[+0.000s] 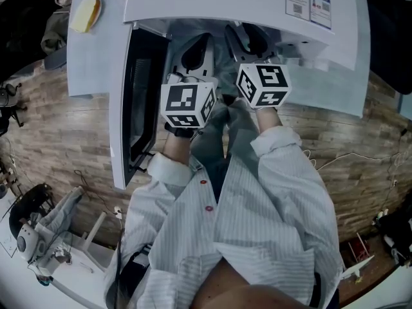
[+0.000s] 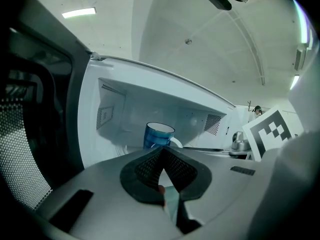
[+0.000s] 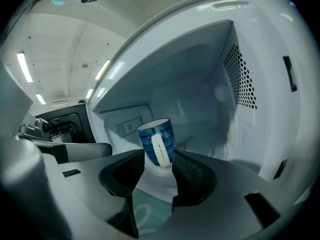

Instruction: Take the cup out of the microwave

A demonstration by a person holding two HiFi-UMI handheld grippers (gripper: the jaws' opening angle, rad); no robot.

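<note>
A blue cup (image 3: 157, 141) with a white handle stands upright inside the white microwave (image 1: 244, 5), whose door (image 1: 138, 102) hangs open to the left. In the right gripper view the cup's handle faces me, just beyond my right gripper (image 3: 159, 166), which is open with its pads apart from the cup. My left gripper (image 2: 162, 151) is shut on nothing, at the left of the opening, with the cup (image 2: 157, 135) farther in behind its tips. In the head view both grippers, left (image 1: 196, 53) and right (image 1: 248, 40), reach into the cavity, and the cup is hidden.
The microwave's perforated right wall (image 3: 240, 74) is close beside my right gripper. A yellow object (image 1: 85, 13) lies on the white surface left of the microwave. Wooden floor (image 1: 58, 127) shows on both sides, with equipment (image 1: 38, 230) at the lower left.
</note>
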